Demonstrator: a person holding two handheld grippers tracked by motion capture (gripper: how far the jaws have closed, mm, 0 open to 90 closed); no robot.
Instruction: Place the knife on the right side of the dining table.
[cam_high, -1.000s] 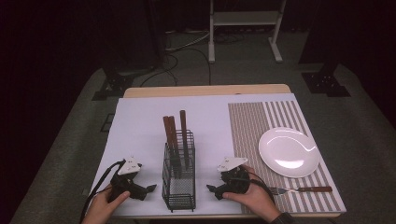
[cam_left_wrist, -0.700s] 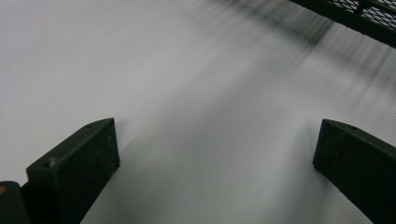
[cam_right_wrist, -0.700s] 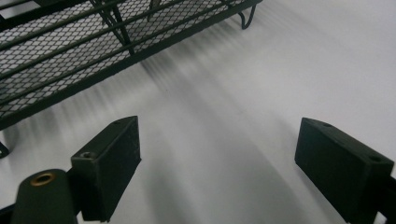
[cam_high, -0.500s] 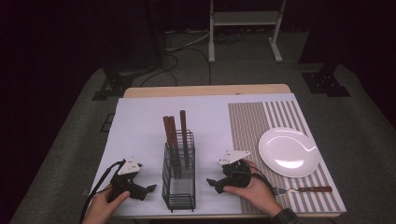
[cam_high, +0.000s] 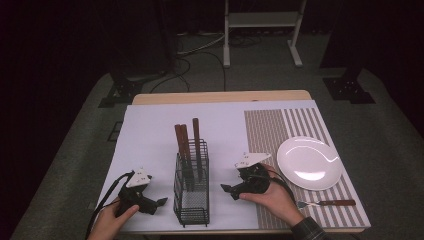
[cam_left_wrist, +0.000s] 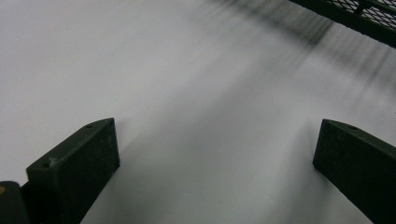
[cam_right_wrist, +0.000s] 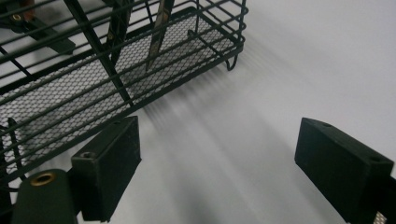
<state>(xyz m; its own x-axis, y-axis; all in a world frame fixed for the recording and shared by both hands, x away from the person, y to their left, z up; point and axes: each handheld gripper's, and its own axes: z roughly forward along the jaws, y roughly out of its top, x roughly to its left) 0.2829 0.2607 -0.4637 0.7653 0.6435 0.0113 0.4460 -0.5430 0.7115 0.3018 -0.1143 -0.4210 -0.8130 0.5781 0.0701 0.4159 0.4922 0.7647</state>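
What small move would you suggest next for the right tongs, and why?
Probably raise the right tongs toward the wooden handles standing in the wire caddy: they are open, empty and low beside its base, while a fork already lies by the plate.

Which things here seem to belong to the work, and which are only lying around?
Likely in use: wire caddy with wooden-handled utensils; plate; fork; striped placemat; left gripper and right gripper, both open.

Just around: white stand; floor cables.

White-topped table (cam_high: 150, 135) under rack (cam_high: 191, 200), striped mat (cam_high: 270, 135).
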